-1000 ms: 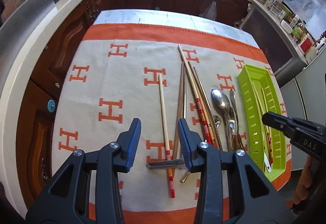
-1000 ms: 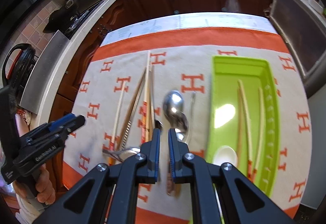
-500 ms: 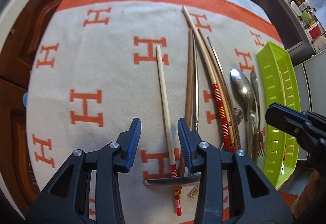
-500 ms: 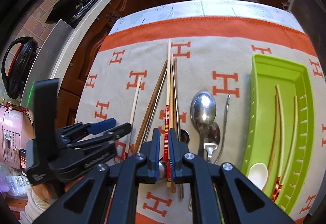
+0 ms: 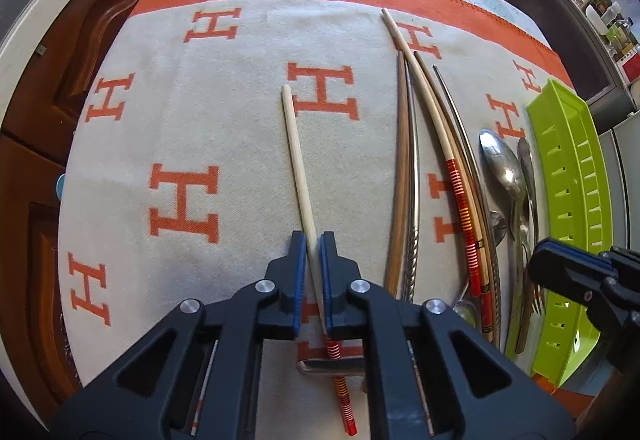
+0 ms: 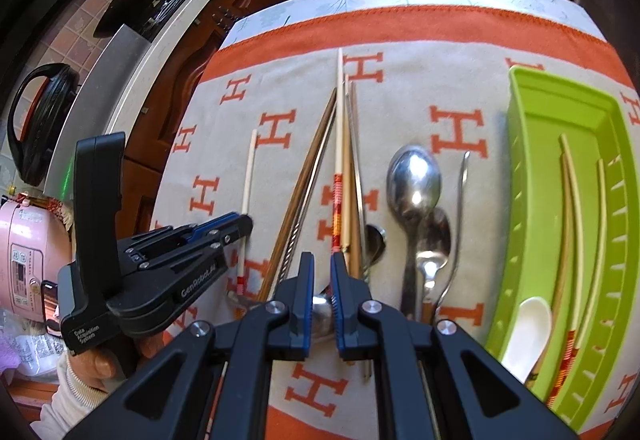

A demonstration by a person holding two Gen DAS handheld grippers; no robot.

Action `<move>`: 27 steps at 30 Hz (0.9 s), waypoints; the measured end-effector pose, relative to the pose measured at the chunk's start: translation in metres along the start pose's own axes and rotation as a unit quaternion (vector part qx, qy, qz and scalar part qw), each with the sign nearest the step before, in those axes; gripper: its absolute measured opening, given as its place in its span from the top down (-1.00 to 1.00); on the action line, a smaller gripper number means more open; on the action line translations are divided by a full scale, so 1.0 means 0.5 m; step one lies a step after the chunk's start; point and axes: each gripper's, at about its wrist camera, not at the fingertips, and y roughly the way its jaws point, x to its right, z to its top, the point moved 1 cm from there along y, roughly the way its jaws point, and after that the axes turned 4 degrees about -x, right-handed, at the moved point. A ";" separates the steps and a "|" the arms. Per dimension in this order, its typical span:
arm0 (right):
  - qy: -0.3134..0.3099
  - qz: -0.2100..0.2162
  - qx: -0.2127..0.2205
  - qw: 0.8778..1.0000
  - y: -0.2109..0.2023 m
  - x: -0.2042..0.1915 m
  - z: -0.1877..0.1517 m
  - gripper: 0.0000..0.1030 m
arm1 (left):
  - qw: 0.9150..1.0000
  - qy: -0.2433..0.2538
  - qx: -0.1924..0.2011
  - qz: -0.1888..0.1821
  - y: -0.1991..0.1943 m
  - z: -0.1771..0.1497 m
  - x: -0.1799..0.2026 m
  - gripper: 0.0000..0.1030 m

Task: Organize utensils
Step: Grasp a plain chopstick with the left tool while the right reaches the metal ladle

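The left gripper has just been closing and now pinches the pale chopstick, which lies alone on the blanket, running from near edge toward far edge. The green tray sits at the blanket's right edge, nearer the right gripper, whose jaws are nearly closed and empty above the other utensils. Only the right wrist view shows the chopsticks and white spoon already in the tray.
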 end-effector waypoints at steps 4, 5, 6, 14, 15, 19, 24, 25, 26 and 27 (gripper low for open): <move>0.003 0.019 -0.011 1.000 0.006 -0.009 -0.015 0.84 | 1.000 -0.008 0.002 -0.013 -0.007 -0.015 -0.016 0.92; 0.003 0.023 -0.013 1.000 0.006 -0.010 -0.018 0.84 | 1.000 -0.008 0.003 -0.012 -0.012 -0.021 -0.023 0.92; 0.002 0.027 -0.014 1.000 0.006 -0.012 -0.020 0.84 | 1.000 -0.009 0.005 -0.010 -0.016 -0.023 -0.029 0.92; -0.043 0.038 -0.025 0.998 0.021 -0.054 -0.054 0.73 | 0.999 -0.026 0.024 -0.007 -0.062 -0.062 -0.077 0.93; -0.058 0.029 -0.023 0.998 0.024 -0.064 -0.061 0.50 | 0.999 -0.027 0.025 -0.007 -0.067 -0.067 -0.084 0.93; -0.127 -0.011 -0.003 0.992 0.035 -0.101 -0.088 0.28 | 0.999 -0.032 0.026 -0.010 -0.082 -0.091 -0.101 0.93; -0.198 -0.052 0.013 0.979 0.054 -0.129 -0.115 0.28 | 0.999 -0.040 0.027 -0.017 -0.090 -0.110 -0.115 0.93; -0.213 -0.063 0.017 0.975 0.058 -0.134 -0.120 0.28 | 0.999 -0.043 0.027 -0.019 -0.091 -0.113 -0.119 0.93; -0.223 -0.071 0.018 0.972 0.061 -0.137 -0.123 0.28 | 0.998 -0.045 0.027 -0.021 -0.092 -0.114 -0.121 0.93; -0.241 -0.085 0.021 0.966 0.067 -0.143 -0.128 0.28 | 0.998 -0.047 0.026 -0.023 -0.092 -0.116 -0.123 0.93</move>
